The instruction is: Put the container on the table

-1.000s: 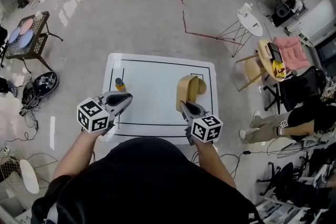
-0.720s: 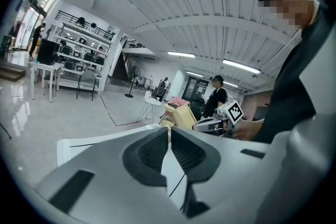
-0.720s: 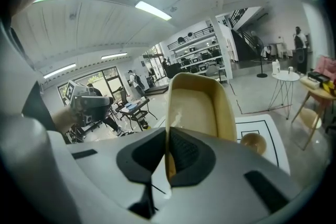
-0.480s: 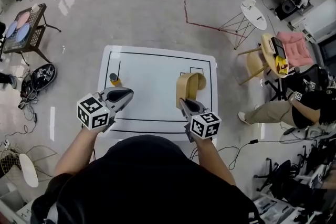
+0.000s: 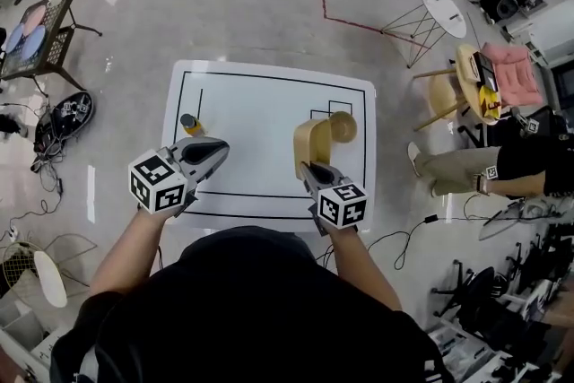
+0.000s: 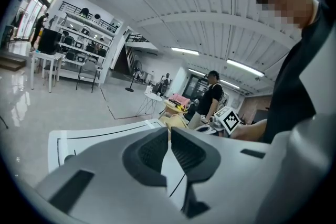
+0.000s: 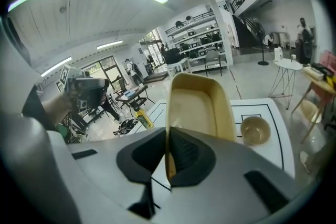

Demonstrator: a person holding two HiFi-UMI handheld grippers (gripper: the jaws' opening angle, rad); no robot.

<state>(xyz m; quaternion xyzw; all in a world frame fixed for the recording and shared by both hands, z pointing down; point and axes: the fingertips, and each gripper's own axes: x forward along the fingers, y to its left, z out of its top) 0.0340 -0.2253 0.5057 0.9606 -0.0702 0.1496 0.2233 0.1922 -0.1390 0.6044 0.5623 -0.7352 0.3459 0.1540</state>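
Note:
A tan rectangular container hangs tipped on edge over the right half of the white table. My right gripper is shut on its near rim. In the right gripper view the container rises straight ahead, its thin wall pinched at my right gripper. Whether its far end touches the table I cannot tell. My left gripper hovers over the table's front left, shut, with nothing in it. In the left gripper view my left gripper shows both pads meeting.
A small tan bowl sits on the table just right of the container, also the bowl. A yellow bottle stands near the table's left edge. Chairs, side tables and seated people are off to the right; cables lie on the floor at left.
The container and right gripper have shifted slightly left, away from the bowl, which now shows whole. The left gripper has stayed shut and hardly moved.

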